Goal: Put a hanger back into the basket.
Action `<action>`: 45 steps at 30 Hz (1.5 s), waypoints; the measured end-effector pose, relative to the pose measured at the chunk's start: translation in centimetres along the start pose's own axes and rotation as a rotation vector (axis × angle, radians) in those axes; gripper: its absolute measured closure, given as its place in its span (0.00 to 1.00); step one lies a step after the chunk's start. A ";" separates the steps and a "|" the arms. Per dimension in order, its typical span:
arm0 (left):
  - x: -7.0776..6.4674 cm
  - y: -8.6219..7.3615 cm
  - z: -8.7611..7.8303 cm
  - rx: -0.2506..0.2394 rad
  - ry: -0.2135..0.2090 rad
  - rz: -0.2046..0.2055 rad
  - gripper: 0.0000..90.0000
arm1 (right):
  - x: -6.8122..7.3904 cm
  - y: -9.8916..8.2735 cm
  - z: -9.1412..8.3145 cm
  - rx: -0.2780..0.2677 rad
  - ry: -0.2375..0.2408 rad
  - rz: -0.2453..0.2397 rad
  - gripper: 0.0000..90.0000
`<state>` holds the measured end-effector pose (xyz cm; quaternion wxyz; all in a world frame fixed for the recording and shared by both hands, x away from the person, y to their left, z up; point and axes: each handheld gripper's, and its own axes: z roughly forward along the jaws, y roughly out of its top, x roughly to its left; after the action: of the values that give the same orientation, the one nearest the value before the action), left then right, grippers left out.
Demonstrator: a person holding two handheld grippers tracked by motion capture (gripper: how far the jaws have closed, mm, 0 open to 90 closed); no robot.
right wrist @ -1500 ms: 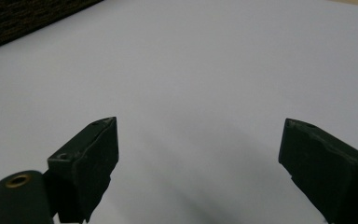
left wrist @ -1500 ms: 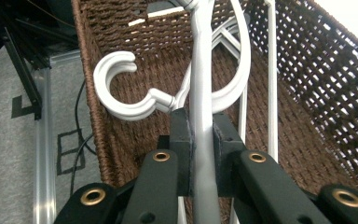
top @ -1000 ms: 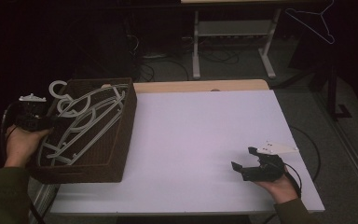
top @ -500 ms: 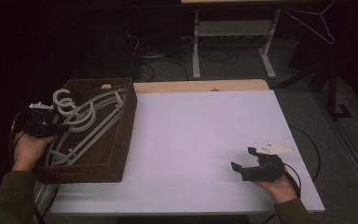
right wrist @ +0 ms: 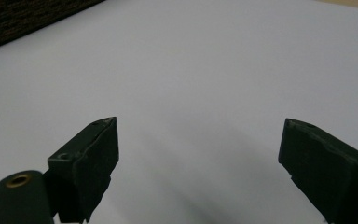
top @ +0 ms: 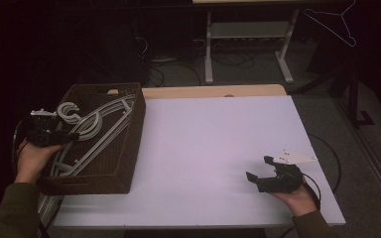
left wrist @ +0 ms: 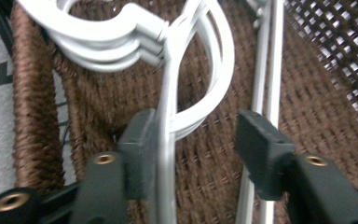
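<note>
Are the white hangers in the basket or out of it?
In: the white hangers lie inside the brown woven basket, their hooks over its near-left rim.

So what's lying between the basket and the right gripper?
Nothing: in the high view only bare white tabletop runs from the basket to the open right gripper.

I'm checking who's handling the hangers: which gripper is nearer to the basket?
Left. The left gripper is over the basket, its jaws having just opened around a white hanger. The right gripper sits far across the table.
</note>
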<state>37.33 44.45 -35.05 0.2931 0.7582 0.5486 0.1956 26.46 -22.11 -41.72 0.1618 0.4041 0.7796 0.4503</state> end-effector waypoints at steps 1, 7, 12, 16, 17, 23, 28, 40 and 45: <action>-0.2 0.1 -0.1 -0.013 -0.009 0.000 0.45 | 0.0 0.1 0.0 -0.001 0.000 0.002 0.13; -2.0 1.0 -1.1 -0.117 -0.098 0.005 0.33 | 0.2 0.8 -0.3 -0.025 0.004 -0.013 0.13; -4.8 1.7 -1.5 -0.204 -0.175 0.052 0.22 | 0.4 1.6 -0.6 -0.048 0.016 -0.019 0.13; -7.0 2.2 -1.6 -0.241 -0.230 0.076 0.18 | 0.4 2.4 -0.9 -0.074 0.027 -0.030 0.10; -7.5 2.3 -1.7 -0.256 -0.249 0.078 0.18 | 0.3 2.6 -1.1 -0.081 0.026 -0.035 0.10; -10.9 2.8 -2.1 -0.332 -0.343 0.106 0.15 | 0.1 3.7 -1.7 -0.124 0.045 -0.030 0.07; -13.7 2.9 -2.4 -0.378 -0.412 0.138 0.13 | 0.2 4.8 -1.9 -0.153 0.065 -0.038 0.05; -18.2 2.5 -2.0 -0.518 -0.558 0.162 0.08 | 0.5 7.9 -1.8 -0.236 0.091 -0.057 0.03; -19.2 2.4 -1.6 -0.560 -0.575 0.180 0.03 | 0.3 8.7 -1.6 -0.268 0.103 -0.051 0.02</action>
<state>31.90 26.10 -31.80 0.6111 0.7180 0.3015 0.1423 29.52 -20.44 -33.55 0.1857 0.3352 0.7297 0.5662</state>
